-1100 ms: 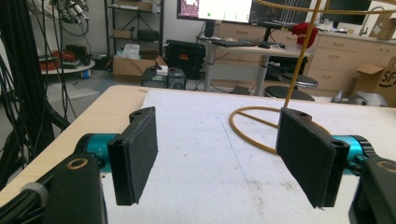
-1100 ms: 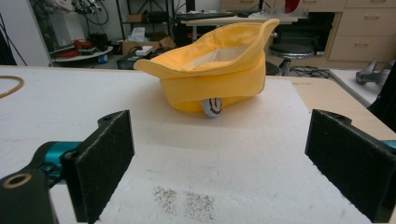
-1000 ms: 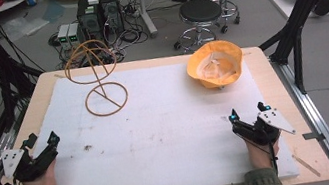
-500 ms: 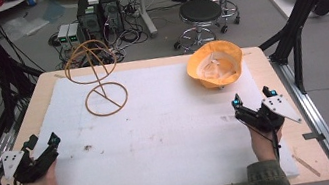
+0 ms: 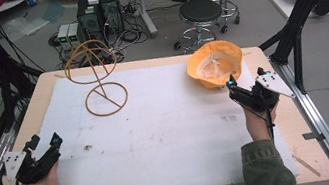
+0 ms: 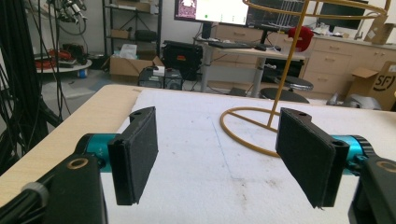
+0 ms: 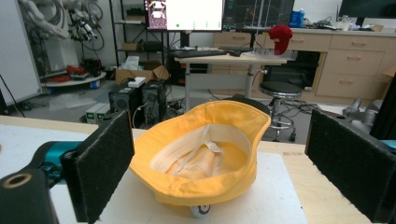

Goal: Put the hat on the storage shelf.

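Right gripper (image 5: 244, 88) hangs wide open just short of the upturned yellow bucket hat (image 5: 215, 65) at the table's far right; left gripper (image 5: 43, 144), also open, idles near-left. Risk — pinching only the floppy brim lets the hat sag or slide toward the wire hat stand (image 5: 98, 81).

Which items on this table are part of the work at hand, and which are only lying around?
In play:
- orange fabric bucket hat, upturned
- right gripper, jaws open, near it
- tan wire hat stand

Lying about:
- black stools
- computer towers
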A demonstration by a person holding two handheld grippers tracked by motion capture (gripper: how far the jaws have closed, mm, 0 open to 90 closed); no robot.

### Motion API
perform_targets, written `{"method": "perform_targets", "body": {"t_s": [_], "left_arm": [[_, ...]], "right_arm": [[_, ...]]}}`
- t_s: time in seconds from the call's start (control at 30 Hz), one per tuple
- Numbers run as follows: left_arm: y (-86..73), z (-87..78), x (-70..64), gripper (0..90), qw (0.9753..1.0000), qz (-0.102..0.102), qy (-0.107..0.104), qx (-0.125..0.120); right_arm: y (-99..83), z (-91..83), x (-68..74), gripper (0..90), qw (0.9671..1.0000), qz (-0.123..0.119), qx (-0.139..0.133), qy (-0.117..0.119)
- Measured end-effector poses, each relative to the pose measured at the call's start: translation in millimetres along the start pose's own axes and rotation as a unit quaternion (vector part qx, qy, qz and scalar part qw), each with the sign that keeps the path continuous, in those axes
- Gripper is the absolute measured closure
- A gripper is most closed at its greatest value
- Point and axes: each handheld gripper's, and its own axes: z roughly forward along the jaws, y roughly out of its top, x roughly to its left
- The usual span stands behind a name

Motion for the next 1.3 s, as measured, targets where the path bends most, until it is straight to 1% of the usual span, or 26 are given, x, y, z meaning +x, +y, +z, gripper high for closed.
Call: {"method": "perform_targets", "body": {"t_s": [0.03,0.1,0.13,0.23,0.27,0.33,0.37,0.4,0.47,0.5,0.53,0.57,0.67,0.7,0.77,0.83,0.87,0.93,0.97,1.0,1.07,1.1,1.13,1.2,1.27,1.3], "left_arm": [[0.2,0.0,0.6,29.9,1.0,-0.002,0.0,0.0],[0.4,-0.5,1.8,29.9,1.0,-0.005,0.002,0.0],[0.5,-0.9,2.2,29.9,1.0,-0.006,0.004,-0.001],[1.3,-2.6,3.2,29.9,0.9999,-0.01,0.007,-0.006],[1.5,-2.9,3.8,29.9,0.9999,-0.01,0.008,-0.007],[1.5,-2.7,5.0,29.8,0.9999,-0.012,0.01,-0.007],[1.4,-2.5,5.6,29.9,0.9998,-0.013,0.011,-0.006],[1.3,-2.3,6.0,29.9,0.9998,-0.014,0.012,-0.006],[1.7,-2.5,6.6,29.9,0.9998,-0.014,0.012,-0.007],[1.8,-2.7,6.3,29.9,0.9998,-0.015,0.013,-0.009],[1.7,-2.9,6.3,29.9,0.9998,-0.015,0.012,-0.008],[1.5,-2.5,6.2,29.9,0.9998,-0.015,0.011,-0.008],[0.7,-0.7,5.4,29.9,0.9998,-0.014,0.01,-0.006],[0.8,-0.1,5.2,29.9,0.9999,-0.011,0.01,-0.005],[0.7,1.5,4.5,29.9,0.9999,-0.01,0.009,-0.006],[0.7,2.6,4.4,30.0,0.9999,-0.007,0.007,-0.004],[0.7,3.4,4.2,29.9,0.9999,-0.007,0.007,-0.005],[0.9,4.3,4.4,29.9,0.9999,-0.007,0.006,-0.005],[0.8,4.8,4.8,29.9,0.9999,-0.006,0.006,-0.006],[0.9,5.1,5.1,29.9,1.0,-0.006,0.005,-0.005],[0.8,5.0,5.7,29.9,0.9999,-0.008,0.003,-0.007],[0.6,4.4,5.7,29.9,0.9998,-0.017,-0.004,-0.009],[0.6,4.4,5.7,29.9,0.9998,-0.017,-0.004,-0.009],[0.5,4.8,4.5,29.9,0.9998,-0.017,-0.007,-0.01],[0.0,6.6,4.4,29.9,0.9997,-0.019,-0.01,-0.009],[-0.3,7.4,4.5,29.9,0.9997,-0.02,-0.011,-0.008]], "right_arm": [[2.9,5.5,0.1,6.9,1.0,-0.004,0.007,-0.003],[4.7,7.7,-0.1,6.9,0.9999,-0.006,0.008,-0.005],[9.2,11.5,-0.5,6.9,0.9998,-0.009,0.014,-0.01],[13.2,14.3,-0.6,7.0,0.9997,-0.012,0.017,-0.01],[17.1,16.2,0.3,7.0,0.9997,-0.019,0.017,-0.004],[18.8,17.2,0.7,7.0,0.9996,-0.022,0.018,-0.005],[20.3,18.5,0.7,7.0,0.9994,-0.028,0.018,-0.005],[22.4,21.9,-0.5,7.0,0.9987,-0.043,0.024,-0.009],[23.0,24.1,-1.1,7.0,0.9986,-0.044,0.026,-0.013],[24.5,30.5,-4.6,7.0,0.9984,-0.042,0.036,-0.012],[24.5,30.5,-4.6,7.0,0.9984,-0.042,0.036,-0.012],[26.1,36.6,-6.5,7.0,0.9983,-0.039,0.042,-0.014],[27.3,42.7,-6.5,7.0,0.998,-0.039,0.048,-0.015],[27.8,49.7,-7.6,7.0,0.9972,-0.048,0.056,-0.017],[27.7,52.8,-8.0,7.0,0.9968,-0.049,0.06,-0.018],[26.8,57.8,-9.6,7.0,0.9965,-0.055,0.054,-0.033],[25.8,60.0,-10.0,7.0,0.9966,-0.053,0.049,-0.04],[23.0,65.2,-11.9,7.0,0.9973,-0.043,0.045,-0.038],[19.2,71.9,-14.0,7.0,0.9971,-0.038,0.052,-0.04],[19.2,71.9,-14.0,7.0,0.9971,-0.038,0.052,-0.04],[16.8,79.0,-16.0,7.0,0.9958,-0.041,0.069,-0.045],[16.9,84.6,-18.8,7.0,0.9951,-0.037,0.076,-0.051],[16.9,84.6,-18.8,7.0,0.9951,-0.037,0.076,-0.051],[17.7,88.5,-20.6,7.0,0.9942,-0.042,0.077,-0.062],[15.6,92.5,-23.9,7.0,0.9939,-0.038,0.08,-0.066],[13.7,94.4,-25.4,7.0,0.9936,-0.03,0.086,-0.068]]}}
